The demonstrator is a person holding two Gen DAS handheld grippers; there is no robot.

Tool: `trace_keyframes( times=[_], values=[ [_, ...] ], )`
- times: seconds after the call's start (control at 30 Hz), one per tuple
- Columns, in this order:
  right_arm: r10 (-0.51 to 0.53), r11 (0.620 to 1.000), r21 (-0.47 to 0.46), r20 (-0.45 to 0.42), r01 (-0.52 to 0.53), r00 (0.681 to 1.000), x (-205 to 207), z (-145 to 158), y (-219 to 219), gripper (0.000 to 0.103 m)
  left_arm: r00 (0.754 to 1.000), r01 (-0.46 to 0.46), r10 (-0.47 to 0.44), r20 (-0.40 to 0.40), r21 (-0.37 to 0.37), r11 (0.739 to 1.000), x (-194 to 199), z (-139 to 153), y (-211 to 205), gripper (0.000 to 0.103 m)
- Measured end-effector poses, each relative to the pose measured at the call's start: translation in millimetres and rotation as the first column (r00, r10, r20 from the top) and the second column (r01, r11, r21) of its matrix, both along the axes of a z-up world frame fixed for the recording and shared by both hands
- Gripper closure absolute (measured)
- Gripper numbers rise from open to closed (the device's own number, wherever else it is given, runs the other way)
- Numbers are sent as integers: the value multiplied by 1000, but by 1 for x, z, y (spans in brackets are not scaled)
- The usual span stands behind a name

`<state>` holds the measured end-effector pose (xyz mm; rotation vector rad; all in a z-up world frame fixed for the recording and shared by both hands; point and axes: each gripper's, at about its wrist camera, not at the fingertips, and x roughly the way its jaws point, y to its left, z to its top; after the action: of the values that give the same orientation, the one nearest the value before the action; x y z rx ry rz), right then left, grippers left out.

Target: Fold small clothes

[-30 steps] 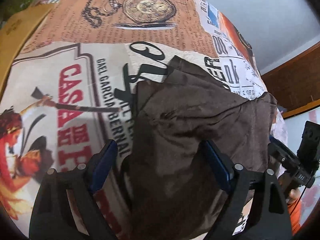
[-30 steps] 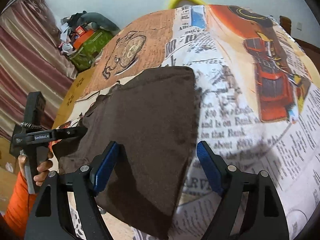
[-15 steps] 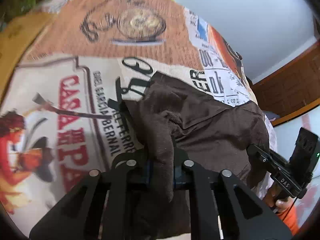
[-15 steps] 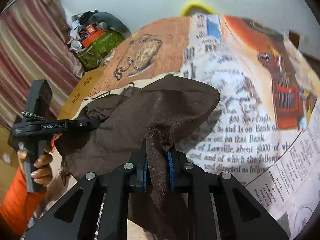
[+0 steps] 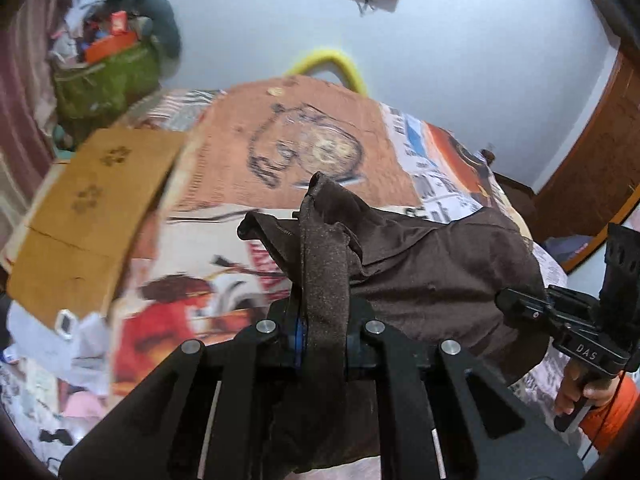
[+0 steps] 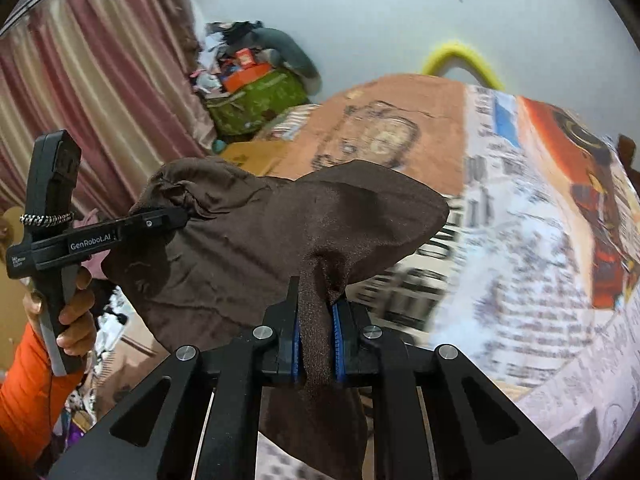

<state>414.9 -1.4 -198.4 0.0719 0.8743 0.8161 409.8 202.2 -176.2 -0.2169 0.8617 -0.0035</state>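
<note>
The brown garment (image 6: 256,240) is pinched at two points, by the left gripper (image 5: 320,336) and the right gripper (image 6: 316,340), and is held above the printed bedspread (image 6: 520,240). Both grips should be kept level and the cloth taut. Open room lies toward the bedspread's far edge; the cardboard sheet (image 5: 88,216) borders its left edge.

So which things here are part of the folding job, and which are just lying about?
Part of the job:
- brown garment
- left gripper, shut on it
- right gripper, closing on it
- printed bedsheet under it

Lying about:
- cardboard box
- green bag of clutter
- yellow tube
- curtain
</note>
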Motion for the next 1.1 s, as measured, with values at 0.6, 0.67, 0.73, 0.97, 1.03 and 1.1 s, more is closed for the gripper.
trace_keyframes(
  times=[0.6, 0.67, 0.73, 0.97, 1.03, 1.1],
  values=[
    [80, 987, -131, -129, -98, 988, -3, -77, 92, 86, 979, -128, 120, -168, -40, 991, -16, -114, 95, 84],
    [53, 986, -148, -146, -75, 988, 4, -81, 87, 82, 975, -152, 139, -171, -65, 986, -18, -119, 102, 76],
    [39, 984, -169, -126, -60, 991, 4, -78, 83, 77, 974, -176, 161, -159, -88, 980, -24, -117, 110, 73],
    [38, 973, -228, 39, -29, 998, -15, -44, 61, 60, 965, -235, 243, -100, 85, 968, -48, -88, 119, 62],
    [63, 977, -210, 84, -44, 994, -19, -33, 64, 51, 968, -236, 244, -67, 104, 966, -55, -74, 116, 55],
    [89, 980, -190, 105, -68, 990, -23, -25, 74, 39, 973, -221, 226, -45, 99, 970, -57, -64, 111, 48]
  ],
)
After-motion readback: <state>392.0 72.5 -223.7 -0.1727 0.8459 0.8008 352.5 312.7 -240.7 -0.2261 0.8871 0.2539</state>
